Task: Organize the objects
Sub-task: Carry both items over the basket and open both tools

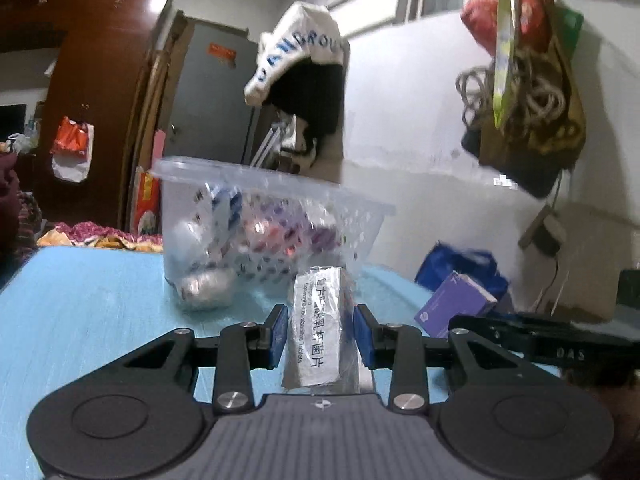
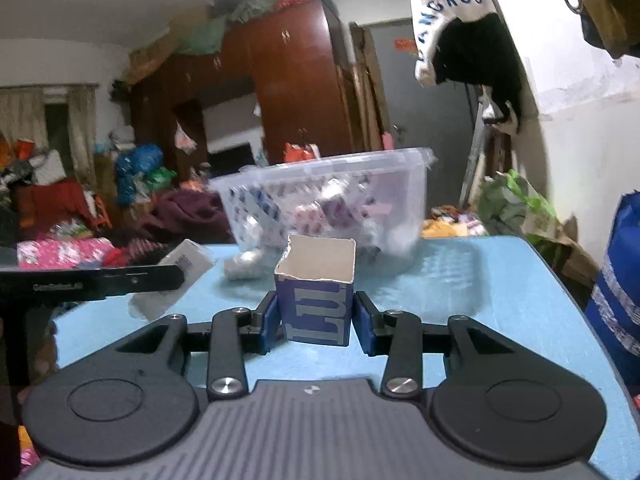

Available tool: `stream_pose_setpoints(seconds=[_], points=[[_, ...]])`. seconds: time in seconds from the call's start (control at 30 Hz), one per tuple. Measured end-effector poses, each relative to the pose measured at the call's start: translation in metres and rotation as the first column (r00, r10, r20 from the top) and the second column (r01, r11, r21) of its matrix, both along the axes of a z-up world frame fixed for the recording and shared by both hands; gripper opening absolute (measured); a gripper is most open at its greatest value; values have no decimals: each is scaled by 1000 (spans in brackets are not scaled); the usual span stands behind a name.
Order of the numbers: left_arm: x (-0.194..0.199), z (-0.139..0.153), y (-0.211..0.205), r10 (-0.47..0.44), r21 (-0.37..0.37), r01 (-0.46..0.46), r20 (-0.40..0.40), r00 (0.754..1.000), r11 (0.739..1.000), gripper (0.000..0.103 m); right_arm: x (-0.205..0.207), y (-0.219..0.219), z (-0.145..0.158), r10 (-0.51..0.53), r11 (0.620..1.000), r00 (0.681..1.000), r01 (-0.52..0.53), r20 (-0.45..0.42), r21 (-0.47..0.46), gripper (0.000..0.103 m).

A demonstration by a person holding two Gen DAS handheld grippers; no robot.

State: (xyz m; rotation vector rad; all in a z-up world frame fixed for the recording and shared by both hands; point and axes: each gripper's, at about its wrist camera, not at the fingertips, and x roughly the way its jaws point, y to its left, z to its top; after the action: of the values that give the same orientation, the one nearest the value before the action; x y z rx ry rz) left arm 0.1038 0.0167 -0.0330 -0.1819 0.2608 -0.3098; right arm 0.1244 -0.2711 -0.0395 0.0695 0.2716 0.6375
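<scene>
Your left gripper (image 1: 320, 334) is clamped on 1 foil-wrapped pill packet (image 1: 320, 332), which stands upright between the blue pads above the blue table (image 1: 80, 300). Your right gripper (image 2: 314, 320) is closed on 1 torn-open blue box (image 2: 316, 300), open end up. From the left wrist, 1 clear plastic tub (image 1: 264, 224) full of small packets sits at 12 o'clock beyond the packet, and the box shows at 3 o'clock. From the right wrist, the tub is also at 12 o'clock and the packet at 9 o'clock.
</scene>
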Motion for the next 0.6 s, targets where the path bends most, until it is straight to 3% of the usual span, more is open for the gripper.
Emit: stream_pose_setpoints(seconds=[0.1,0.2,0.3,0.4,0.6], points=[[9,32,6,19,-14,-18,76,997,1000,40,1,9,27,1,1000,994,-1,108,-6,43],[49,86,12,52,-13,-51,124,991,999,40,23,24,73,30,1000,977,-28,212,-11,43],[108,126,14,93,21,-95,81,992,995,40,63,53,115,-4,995,959,31,282,-90,43],[155,136,16,138,29,-138,9,990,990,40,115,71,134,-13,992,978,39,208,-120,43],[198,126,4,211,124,-205,-36,977,971,40,171,86,126,-39,984,993,59,116,-171,43]])
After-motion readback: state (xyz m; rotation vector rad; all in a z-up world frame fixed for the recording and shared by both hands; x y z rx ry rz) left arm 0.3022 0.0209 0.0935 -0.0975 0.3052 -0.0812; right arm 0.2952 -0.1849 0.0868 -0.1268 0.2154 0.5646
